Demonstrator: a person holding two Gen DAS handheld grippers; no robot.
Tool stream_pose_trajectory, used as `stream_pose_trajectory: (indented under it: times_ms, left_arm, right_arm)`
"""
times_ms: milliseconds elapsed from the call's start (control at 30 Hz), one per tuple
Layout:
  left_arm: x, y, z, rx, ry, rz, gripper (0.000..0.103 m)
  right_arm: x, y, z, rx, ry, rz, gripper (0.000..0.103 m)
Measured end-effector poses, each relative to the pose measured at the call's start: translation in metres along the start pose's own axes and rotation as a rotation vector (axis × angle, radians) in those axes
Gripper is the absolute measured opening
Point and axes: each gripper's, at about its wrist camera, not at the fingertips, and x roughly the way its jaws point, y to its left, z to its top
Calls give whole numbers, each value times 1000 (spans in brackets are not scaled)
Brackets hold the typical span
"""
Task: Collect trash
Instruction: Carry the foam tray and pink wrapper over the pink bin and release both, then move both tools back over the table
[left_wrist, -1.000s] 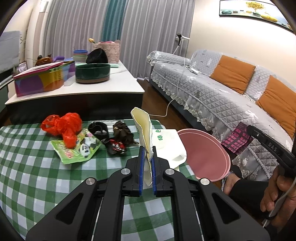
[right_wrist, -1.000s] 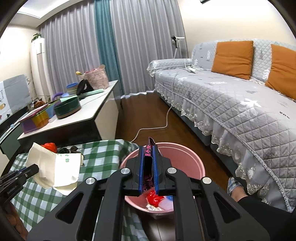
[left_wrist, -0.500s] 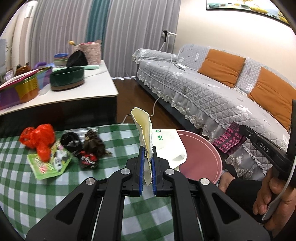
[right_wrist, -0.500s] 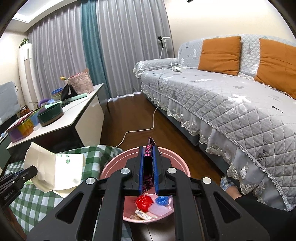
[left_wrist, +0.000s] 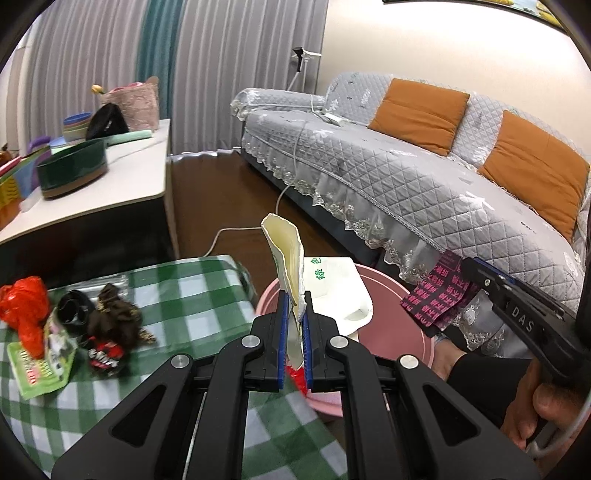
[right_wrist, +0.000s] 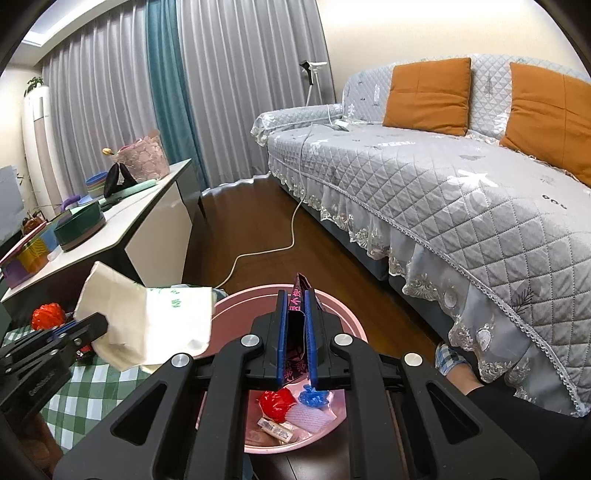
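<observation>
Your left tongs (left_wrist: 296, 314) are pinching a limp cream paper bag (left_wrist: 325, 291) by its edge, your right tongs (right_wrist: 295, 314) a crinkly black-and-pink foil wrapper (right_wrist: 300, 295), both light and floppy.

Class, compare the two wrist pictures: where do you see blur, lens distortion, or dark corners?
Left wrist view: the green checked tablecloth and trash on it smear with motion blur; corners black. Right wrist view: sharper overall; the sofa edge bows with fisheye curve; corners likewise dark.
</observation>
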Motion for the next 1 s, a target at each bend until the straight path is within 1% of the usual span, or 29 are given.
stream_pose_trajectory:
  times_ms: [167, 233, 267, 333, 367, 400, 433, 500, 567, 633, 667, 700, 733, 833, 933, 1000]
  left_arm:
    - [16, -4, 3, 13, 9, -17, 7]
    - [22, -6, 5, 23, 16, -34, 7]
    - [24, -6, 5, 26, 25, -45, 11]
    - [27, -5, 4, 26, 31, -42, 14]
    - [27, -3, 4, 19, 33, -47, 19]
    - [27, -2, 3, 12, 33, -49, 23]
    - [25, 0, 3, 5, 32, -48, 26]
    - [19, 4, 1, -7, 28, -34, 40]
    - [13, 9, 0, -24, 26, -26, 48]
    - [2, 15, -1, -42, 25, -13, 52]
    - [-4, 18, -2, -50, 24, -5, 57]
    - [-11, 21, -3, -59, 22, 3, 59]
    - [-17, 24, -3, -66, 22, 12, 64]
    - [-37, 34, -7, -88, 25, 44, 68]
    - [-59, 44, -10, -106, 23, 96, 76]
    - [-76, 52, -12, -120, 15, 124, 78]
  right_arm:
    - [9, 1, -1, -3, 11, -4, 10]
    - [15, -1, -1, 6, 24, -6, 13]
    - [17, -2, -1, 9, 31, -8, 13]
    - [20, -4, -2, 19, 37, -19, 23]
    - [21, -5, -2, 27, 37, -20, 33]
    - [20, -6, -1, 38, 35, -22, 40]
    - [20, -7, -1, 43, 34, -26, 42]
    - [19, -6, 0, 46, 32, -28, 42]
    - [16, -4, 2, 47, 30, -23, 43]
    - [12, 0, 3, 44, 24, -17, 47]
    - [9, 2, 4, 43, 20, -15, 53]
    - [8, 4, 4, 43, 17, -12, 54]
    - [4, 7, 5, 44, 10, -4, 55]
    - [-8, 18, 7, 44, -7, 31, 56]
    - [-21, 31, 7, 42, -31, 56, 57]
    - [-30, 39, 7, 57, -49, 75, 57]
